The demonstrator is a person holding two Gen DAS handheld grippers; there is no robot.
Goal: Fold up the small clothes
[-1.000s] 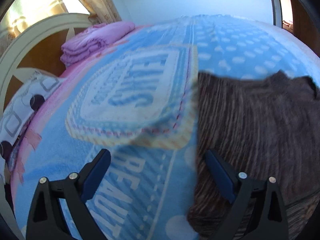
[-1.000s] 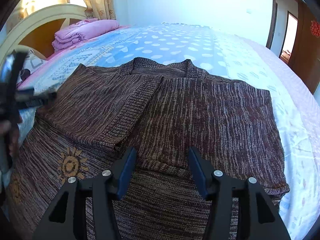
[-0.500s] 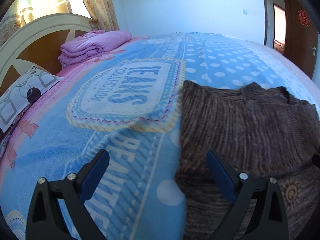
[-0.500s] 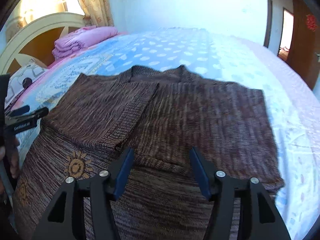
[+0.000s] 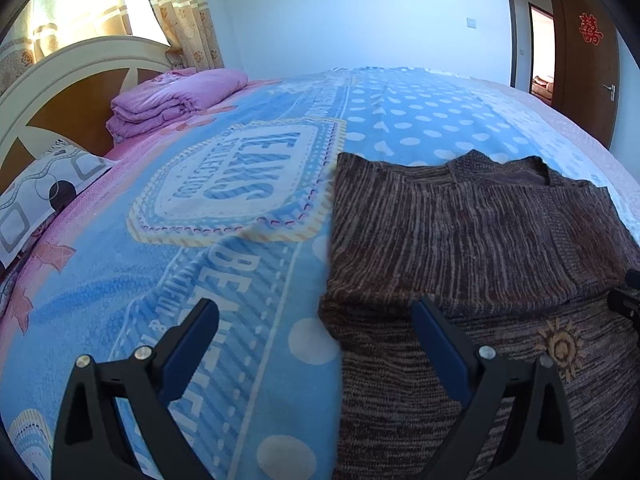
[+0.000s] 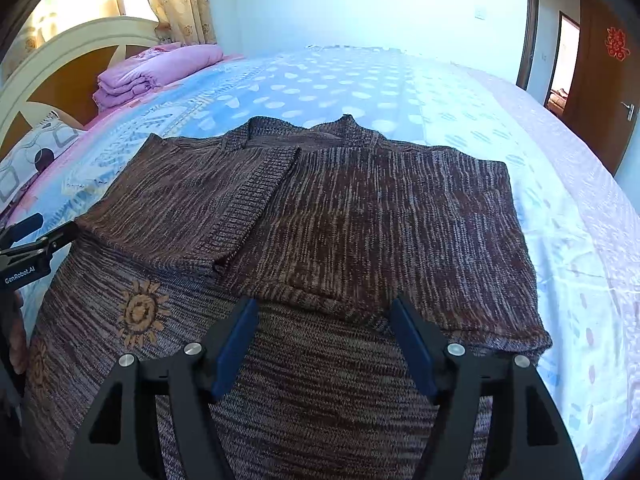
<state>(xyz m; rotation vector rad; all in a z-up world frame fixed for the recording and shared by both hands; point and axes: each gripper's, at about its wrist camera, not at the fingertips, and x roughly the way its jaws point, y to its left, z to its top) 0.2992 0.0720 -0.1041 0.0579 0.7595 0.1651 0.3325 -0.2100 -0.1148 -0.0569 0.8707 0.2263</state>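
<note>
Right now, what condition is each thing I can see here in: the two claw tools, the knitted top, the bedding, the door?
left gripper: open, holding nothing.
right gripper: open, holding nothing.
brown knit sweater: flat on the bed, both sleeves folded in.
pink quilt: folded, stacked by the headboard.
patterned pillow: lying by the headboard.
door: open.
curtain: drawn aside.

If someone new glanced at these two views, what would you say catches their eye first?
The brown knitted sweater dominates, spread on the bed with both sleeves folded in over its chest and orange sun motifs near its hem. Under it, the blue polka-dot bedspread with a large printed badge fills the left wrist view. Both the right claw and the left claw hover open at the sweater's near edge, holding nothing.
</note>
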